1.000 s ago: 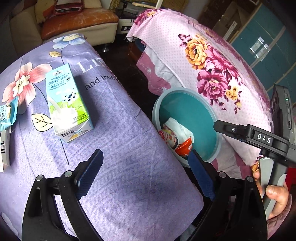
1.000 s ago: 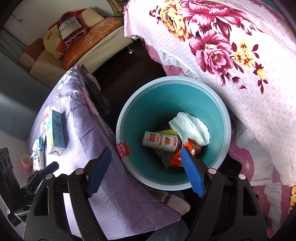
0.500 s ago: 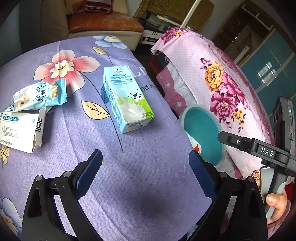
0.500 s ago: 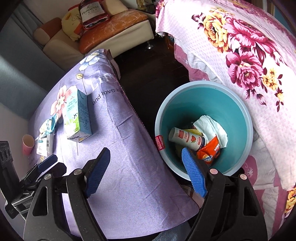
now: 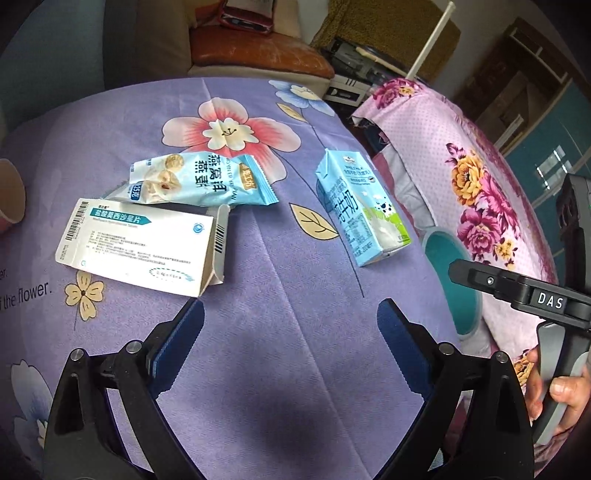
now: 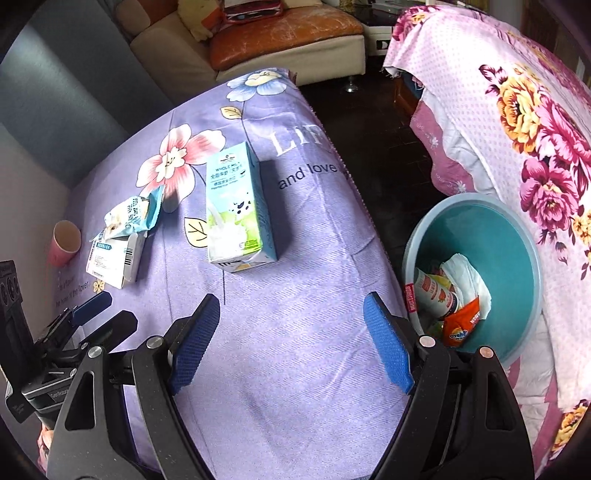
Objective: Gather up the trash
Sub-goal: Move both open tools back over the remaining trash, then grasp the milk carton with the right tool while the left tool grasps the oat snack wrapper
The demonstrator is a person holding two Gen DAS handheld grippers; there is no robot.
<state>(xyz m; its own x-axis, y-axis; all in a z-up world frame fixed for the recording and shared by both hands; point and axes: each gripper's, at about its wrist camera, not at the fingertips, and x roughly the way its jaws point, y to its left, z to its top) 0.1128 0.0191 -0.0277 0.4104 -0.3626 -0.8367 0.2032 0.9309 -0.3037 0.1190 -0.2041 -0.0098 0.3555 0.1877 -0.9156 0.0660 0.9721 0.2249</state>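
Observation:
On the purple flowered tablecloth [image 5: 280, 295] lie a light blue milk carton [image 5: 360, 206] [image 6: 236, 214], a blue snack wrapper [image 5: 199, 181] [image 6: 131, 216] and a flattened white medicine box [image 5: 140, 247] [image 6: 110, 258]. My left gripper [image 5: 291, 339] hangs open and empty over bare cloth, nearer than the box. My right gripper [image 6: 291, 332] is open and empty too, above the cloth in front of the carton. To the right, on the floor, stands a teal bin [image 6: 517, 236] [image 5: 461, 266] with a yoghurt bottle [image 6: 434, 293], an orange packet [image 6: 463, 325] and white tissue inside.
A pink paper cup [image 6: 64, 242] stands at the table's far left. A pink floral cover [image 6: 517, 122] drapes furniture right of the bin. A sofa with an orange cushion [image 6: 284, 29] lies behind the table. A hand [image 5: 561, 391] holds the right gripper's handle.
Both grippers have swung left from over the bin to above the table. The wrapper and medicine box came into the left wrist view; the bin slid to the right edge.

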